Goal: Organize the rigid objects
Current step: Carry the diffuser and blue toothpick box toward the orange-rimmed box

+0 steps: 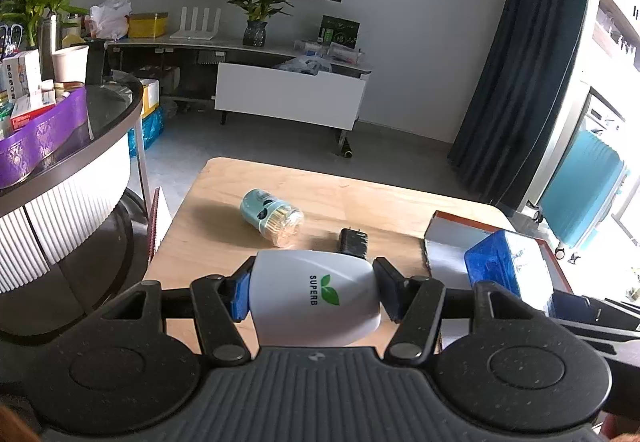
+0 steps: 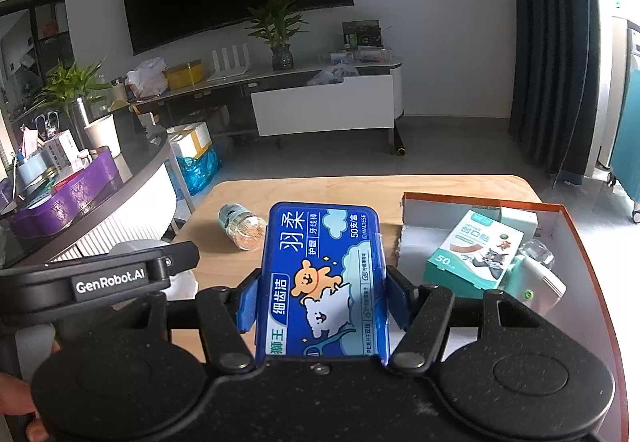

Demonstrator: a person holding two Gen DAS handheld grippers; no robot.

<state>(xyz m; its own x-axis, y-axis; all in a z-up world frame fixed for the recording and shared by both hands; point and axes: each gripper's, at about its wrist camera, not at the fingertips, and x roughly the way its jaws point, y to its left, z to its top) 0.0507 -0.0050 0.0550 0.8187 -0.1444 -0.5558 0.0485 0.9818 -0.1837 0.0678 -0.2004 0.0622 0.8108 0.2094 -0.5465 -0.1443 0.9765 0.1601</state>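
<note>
Already both hands are loaded: the left gripper (image 1: 314,284) pinches a smooth white rounded SUPERB case (image 1: 316,292), the right gripper (image 2: 322,300) a blue plastic floss-pick box (image 2: 324,282), above the wooden table (image 2: 360,194). Either slick shell could slip; the orange-rimmed white tray (image 2: 592,262) looks crowded.

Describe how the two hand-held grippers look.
Both are matte black speckled plastic. Each hand-held gripper, left and right, has round pivot discs, jointed link arms with metal rivets, and blue pads. The left's side carries a white GenRobot.AI label.
</note>
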